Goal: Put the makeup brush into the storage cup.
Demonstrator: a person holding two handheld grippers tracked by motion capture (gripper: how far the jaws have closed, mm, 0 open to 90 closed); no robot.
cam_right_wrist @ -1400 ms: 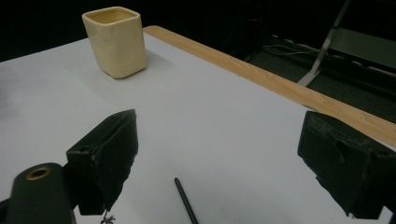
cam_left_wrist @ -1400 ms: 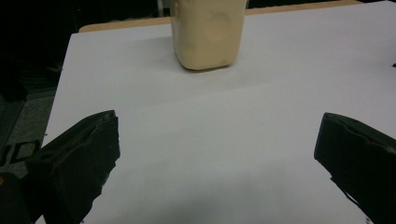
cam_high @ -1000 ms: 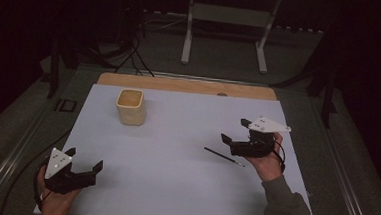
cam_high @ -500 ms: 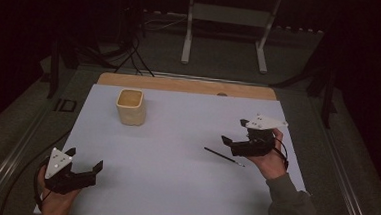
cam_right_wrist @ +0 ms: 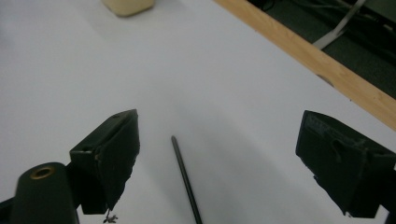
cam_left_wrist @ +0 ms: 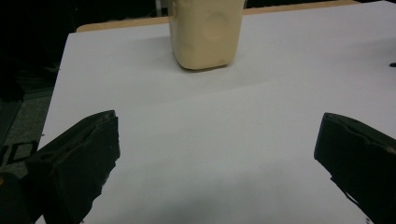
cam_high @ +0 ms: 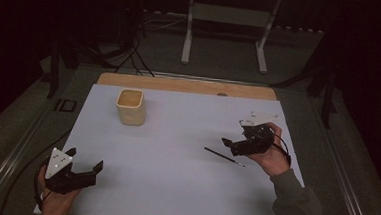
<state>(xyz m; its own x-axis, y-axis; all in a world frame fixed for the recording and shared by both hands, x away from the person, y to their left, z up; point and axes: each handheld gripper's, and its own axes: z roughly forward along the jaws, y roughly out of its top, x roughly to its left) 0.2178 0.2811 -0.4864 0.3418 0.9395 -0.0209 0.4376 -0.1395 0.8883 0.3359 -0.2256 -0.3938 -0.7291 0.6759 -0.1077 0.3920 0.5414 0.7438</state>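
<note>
Thin black stick lying diagonally beside right gripper, both grippers' fingers spread, empty

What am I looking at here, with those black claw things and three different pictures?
No machine: a person holds a hand-worked grasping tool in each hand. The high view looks down on the table: left tool, right tool. The other two pictures come from cameras riding on each tool, looking out between its black jaws. On the white sheet stand a cream cup and, lying flat, a thin dark stick, possibly a brush. Both tools are open and hold nothing; the right one is at the stick.
</note>
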